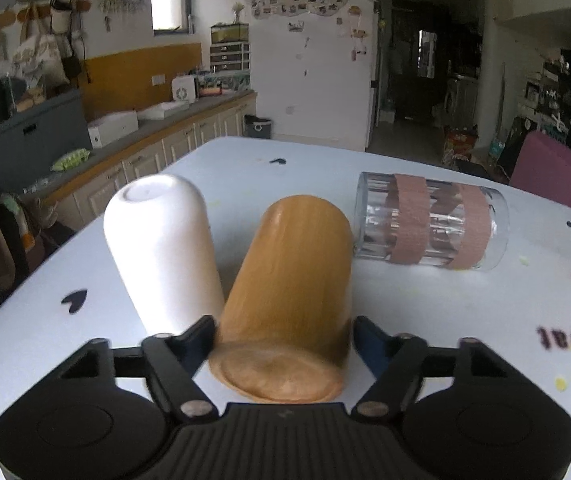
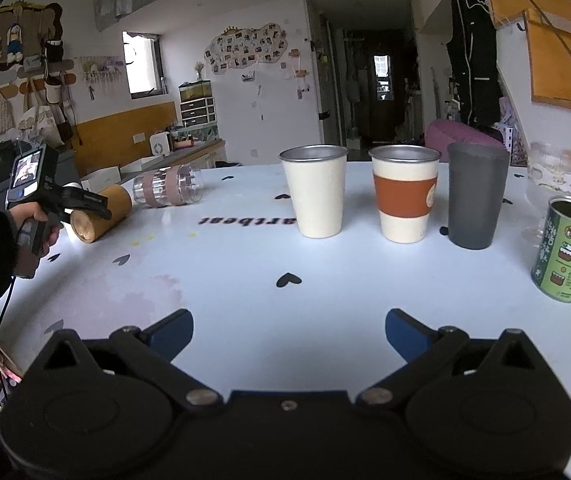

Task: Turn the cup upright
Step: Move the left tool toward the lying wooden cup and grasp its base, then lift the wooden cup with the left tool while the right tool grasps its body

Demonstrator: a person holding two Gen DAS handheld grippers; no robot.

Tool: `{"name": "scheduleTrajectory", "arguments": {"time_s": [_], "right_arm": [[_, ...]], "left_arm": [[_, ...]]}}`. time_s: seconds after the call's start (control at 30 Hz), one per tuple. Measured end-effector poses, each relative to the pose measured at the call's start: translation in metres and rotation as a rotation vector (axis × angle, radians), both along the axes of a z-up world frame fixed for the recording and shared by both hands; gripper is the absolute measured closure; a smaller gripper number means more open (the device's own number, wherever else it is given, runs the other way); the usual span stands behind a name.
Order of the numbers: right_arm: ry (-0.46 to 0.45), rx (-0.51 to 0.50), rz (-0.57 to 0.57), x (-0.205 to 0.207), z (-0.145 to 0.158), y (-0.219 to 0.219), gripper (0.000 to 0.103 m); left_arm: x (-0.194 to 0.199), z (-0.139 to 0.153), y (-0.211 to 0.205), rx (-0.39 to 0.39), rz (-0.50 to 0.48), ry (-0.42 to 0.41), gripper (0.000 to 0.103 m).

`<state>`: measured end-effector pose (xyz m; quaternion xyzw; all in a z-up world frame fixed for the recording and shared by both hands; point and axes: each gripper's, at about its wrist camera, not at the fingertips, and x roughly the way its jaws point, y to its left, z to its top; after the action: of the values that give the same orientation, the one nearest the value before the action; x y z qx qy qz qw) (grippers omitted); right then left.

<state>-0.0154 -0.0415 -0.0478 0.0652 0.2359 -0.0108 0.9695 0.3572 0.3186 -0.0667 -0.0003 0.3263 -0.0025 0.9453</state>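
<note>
A wooden cup [image 1: 289, 276] lies on its side on the table, base toward my left gripper [image 1: 283, 338], whose jaws are closed against its sides near the base. In the right wrist view the wooden cup [image 2: 99, 218] shows at far left with the left gripper [image 2: 85, 202] on it. A white cup [image 1: 161, 248] lies tipped just left of it, touching. A clear glass [image 1: 429, 222] with pink bands lies on its side to the right. My right gripper [image 2: 289, 334] is open and empty, low over the near table.
Upright in the right wrist view: a cream cup [image 2: 315, 190], an orange-sleeved cup [image 2: 405, 192], a grey cup [image 2: 475, 194], a stemmed glass [image 2: 551, 184] and a green can [image 2: 569, 250]. The table [image 2: 245, 280] is white with heart marks.
</note>
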Motion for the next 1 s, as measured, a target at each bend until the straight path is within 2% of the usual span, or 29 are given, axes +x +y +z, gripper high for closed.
{"name": "scheduleTrajectory", "arguments": {"time_s": [0.23, 0.43, 0.67, 1.0], "right_arm": [[-0.001, -0.003, 0.005, 0.001, 0.000, 0.002, 0.000], [-0.007, 0.011, 0.001, 0.000, 0.001, -0.001, 0.000], [-0.020, 0.025, -0.009, -0.002, 0.001, -0.007, 0.000], [-0.037, 0.055, -0.054, -0.009, 0.002, -0.023, 0.000]], "left_arm": [[-0.014, 0.002, -0.005, -0.041, -0.034, 0.005, 0.030], [-0.056, 0.003, -0.042, -0.021, -0.204, 0.018, 0.030], [-0.120, 0.003, -0.093, -0.033, -0.399, 0.065, 0.030], [-0.191, -0.006, -0.160, -0.100, -0.630, 0.104, 0.030]]}}
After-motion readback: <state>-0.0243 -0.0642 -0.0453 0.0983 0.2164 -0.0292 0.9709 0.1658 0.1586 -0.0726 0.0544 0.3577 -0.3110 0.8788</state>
